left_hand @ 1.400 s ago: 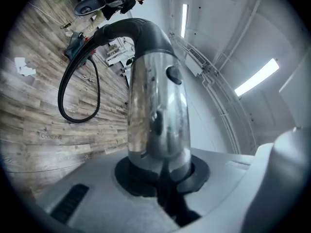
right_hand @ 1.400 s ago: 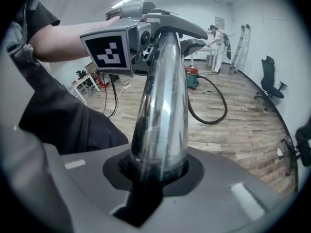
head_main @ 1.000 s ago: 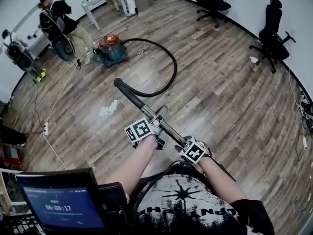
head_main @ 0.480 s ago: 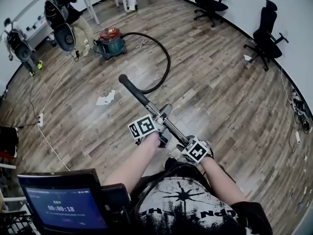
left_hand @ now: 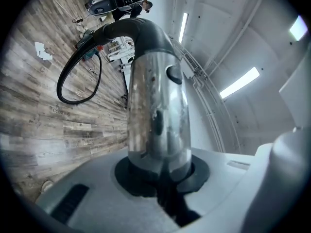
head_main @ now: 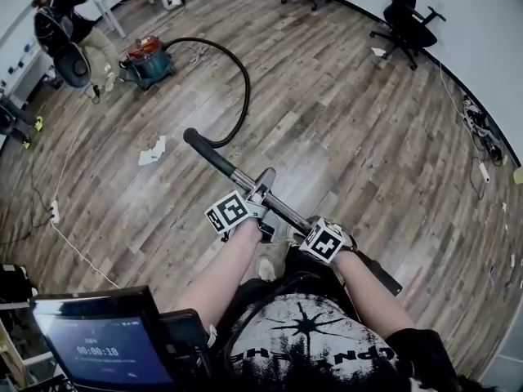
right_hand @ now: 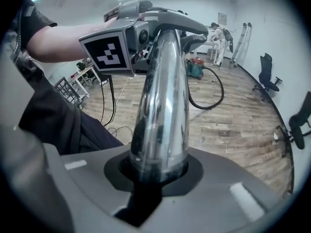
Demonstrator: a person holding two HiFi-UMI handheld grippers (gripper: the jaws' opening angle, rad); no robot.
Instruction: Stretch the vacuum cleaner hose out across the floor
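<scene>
The red and teal vacuum cleaner (head_main: 147, 60) stands far off at the upper left of the head view. Its black hose (head_main: 245, 80) curves across the wood floor to the wand's black end (head_main: 204, 149). Both grippers hold the chrome wand (head_main: 282, 209) above the floor. My left gripper (head_main: 263, 209) is shut on the wand's upper part, and my right gripper (head_main: 335, 245) is shut on it lower down. In the left gripper view the chrome wand (left_hand: 158, 110) rises from the left gripper (left_hand: 158, 176), with the hose (left_hand: 77, 76) beyond. The right gripper (right_hand: 155, 174) clamps the chrome wand (right_hand: 163, 106) the same way.
A person (head_main: 57, 23) crouches by the vacuum cleaner at the upper left. Office chairs (head_main: 409, 11) stand along the far right wall. White paper scraps (head_main: 151, 152) and a cable (head_main: 57, 211) lie on the floor at left. A screen (head_main: 98, 345) sits at the lower left.
Both grippers have carried the wand back, away from the vacuum cleaner, which now sits farther off. The hose's wide loop has drawn into a narrower, longer curve.
</scene>
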